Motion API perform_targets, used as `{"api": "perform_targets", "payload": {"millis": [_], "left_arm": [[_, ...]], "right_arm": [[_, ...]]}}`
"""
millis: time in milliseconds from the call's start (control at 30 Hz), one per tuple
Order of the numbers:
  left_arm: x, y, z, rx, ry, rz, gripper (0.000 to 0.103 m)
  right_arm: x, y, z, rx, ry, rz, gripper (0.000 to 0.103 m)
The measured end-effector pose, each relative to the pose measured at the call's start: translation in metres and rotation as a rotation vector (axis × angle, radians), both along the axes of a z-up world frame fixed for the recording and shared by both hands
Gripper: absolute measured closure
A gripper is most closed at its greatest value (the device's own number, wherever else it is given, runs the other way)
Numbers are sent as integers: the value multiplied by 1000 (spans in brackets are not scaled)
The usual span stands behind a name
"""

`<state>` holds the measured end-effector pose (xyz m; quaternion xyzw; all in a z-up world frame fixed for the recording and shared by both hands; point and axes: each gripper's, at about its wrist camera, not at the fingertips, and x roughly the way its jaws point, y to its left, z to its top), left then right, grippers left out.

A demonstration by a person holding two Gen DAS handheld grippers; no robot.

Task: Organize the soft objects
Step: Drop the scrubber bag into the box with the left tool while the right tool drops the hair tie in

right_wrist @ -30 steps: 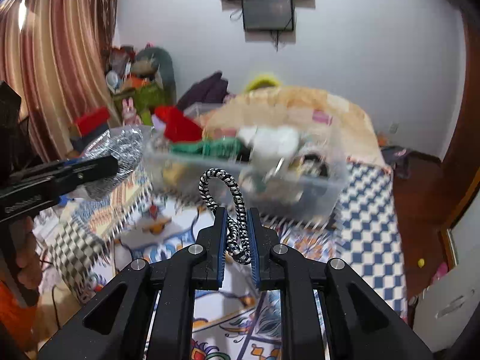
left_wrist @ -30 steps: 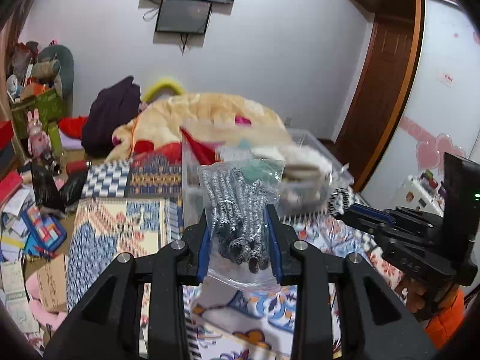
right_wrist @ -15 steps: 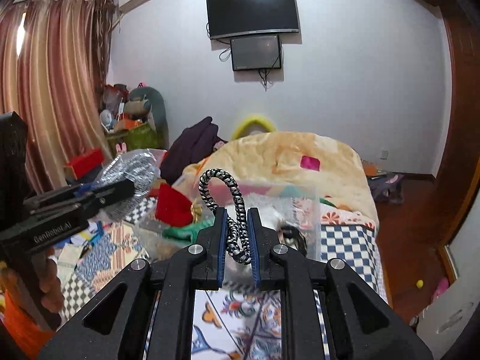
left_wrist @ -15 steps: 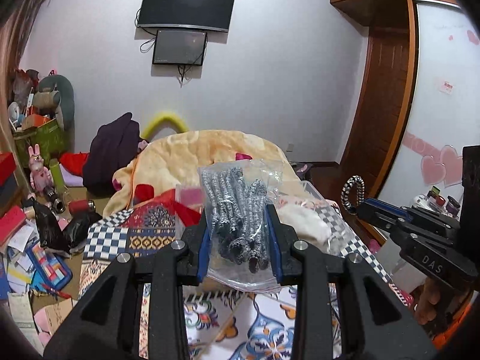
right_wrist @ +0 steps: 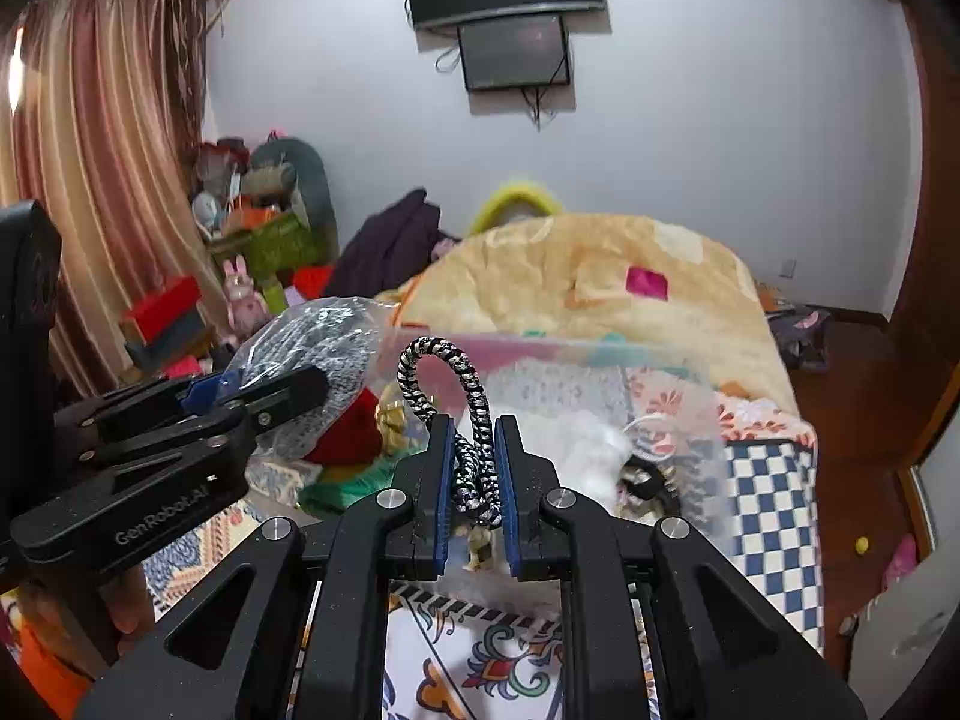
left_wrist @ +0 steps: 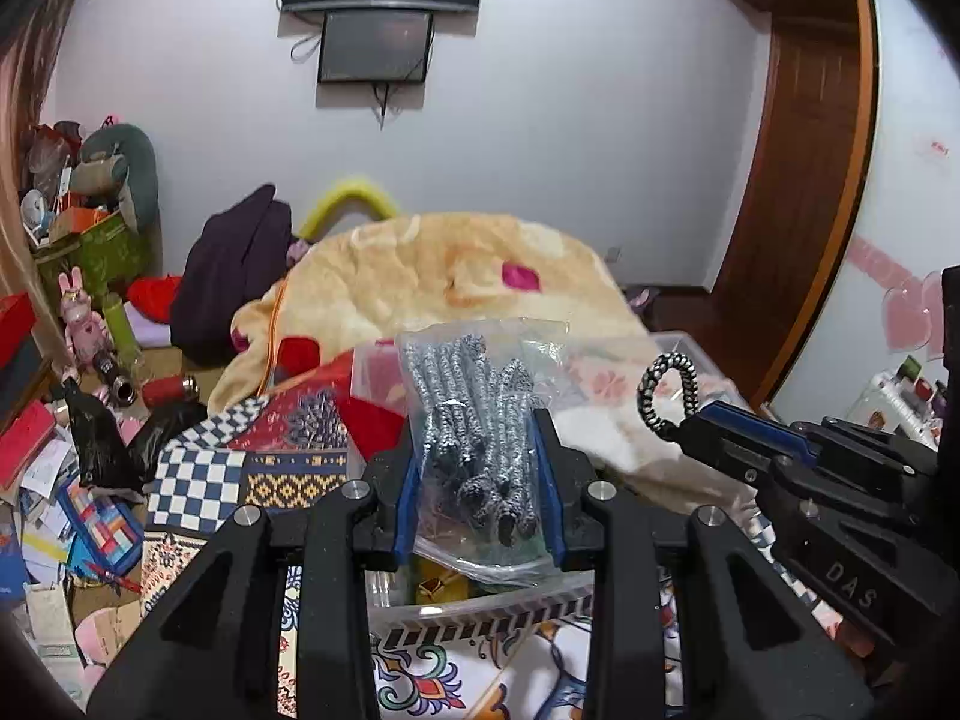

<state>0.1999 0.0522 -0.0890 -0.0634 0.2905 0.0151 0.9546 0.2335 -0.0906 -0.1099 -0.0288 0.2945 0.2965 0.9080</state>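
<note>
Both hands have dropped since a moment ago, so the clear storage bin (right_wrist: 672,396) sits close beyond my fingers again. My left gripper (left_wrist: 480,480) is clamped on a clear bag of speckled cords (left_wrist: 474,438); my right gripper (right_wrist: 474,480) pinches a single black-and-white braided cord (right_wrist: 465,414), looped above the fingers. I'd bring each over the bin's opening before letting go, low, since cord and crinkly bag are limp and could snag.
</note>
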Motion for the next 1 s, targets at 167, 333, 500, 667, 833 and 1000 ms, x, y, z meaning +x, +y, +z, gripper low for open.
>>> {"api": "perform_targets", "payload": {"millis": [167, 333, 500, 667, 833, 1000], "left_arm": [[12, 2, -19, -16, 60, -11, 70], [12, 7, -27, -61, 106, -25, 68], [1, 11, -22, -78, 94, -23, 63], [-16, 9, -3, -77, 50, -36, 63], [-37, 6, 26, -81, -21, -53, 63], [-65, -1, 62, -73, -118, -71, 63]], "right_arm": [[5, 9, -18, -47, 40, 17, 90], [0, 12, -19, -88, 35, 41, 84], [-3, 7, -10, -77, 31, 45, 72], [-11, 0, 3, -57, -7, 34, 67], [-24, -16, 28, -25, -67, 14, 67], [-45, -38, 59, 34, -142, -10, 67]]}}
